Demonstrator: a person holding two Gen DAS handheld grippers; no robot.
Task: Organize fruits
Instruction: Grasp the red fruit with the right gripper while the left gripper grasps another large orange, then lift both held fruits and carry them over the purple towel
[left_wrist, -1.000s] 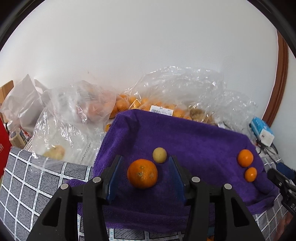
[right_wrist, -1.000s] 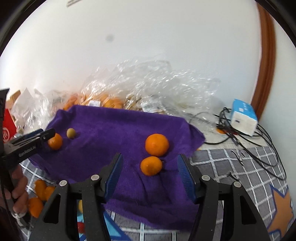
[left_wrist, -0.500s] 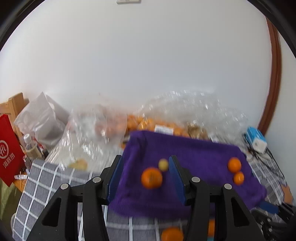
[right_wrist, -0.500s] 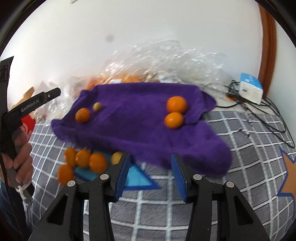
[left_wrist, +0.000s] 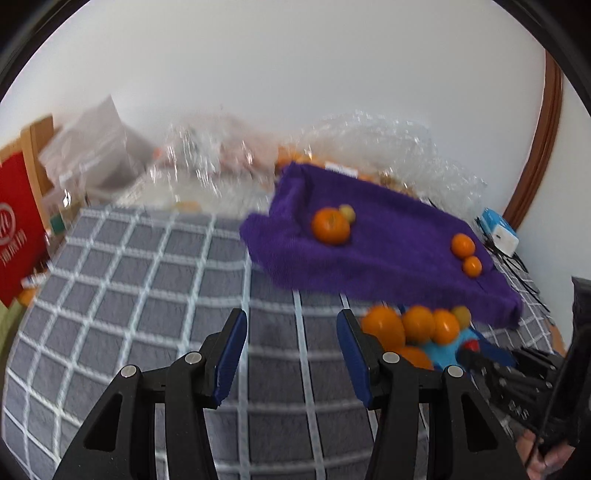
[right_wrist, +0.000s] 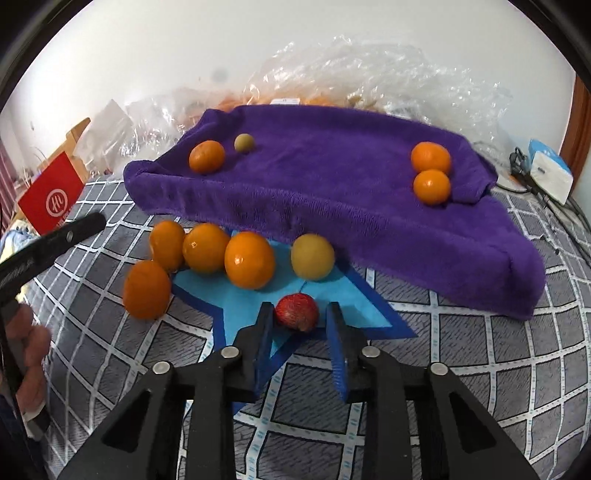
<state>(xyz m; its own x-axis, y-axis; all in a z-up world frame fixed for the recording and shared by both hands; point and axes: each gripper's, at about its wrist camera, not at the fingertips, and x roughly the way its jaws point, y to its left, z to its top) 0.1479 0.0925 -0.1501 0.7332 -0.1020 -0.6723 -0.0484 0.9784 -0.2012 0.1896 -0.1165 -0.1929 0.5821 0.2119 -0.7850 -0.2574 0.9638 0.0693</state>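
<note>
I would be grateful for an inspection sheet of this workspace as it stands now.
Surface: grey checked cloth with a blue star patch.
Job's things: four oranges, a yellow fruit and a red fruit in front of the purple towel; three oranges and a small yellowish fruit on it.
Clutter: plastic bags, red card, white-and-blue box.
Grippers: left gripper open, holding nothing; right gripper closed on the red fruit.
Cables: black cables beside the box.
Surroundings: white wall.
</note>
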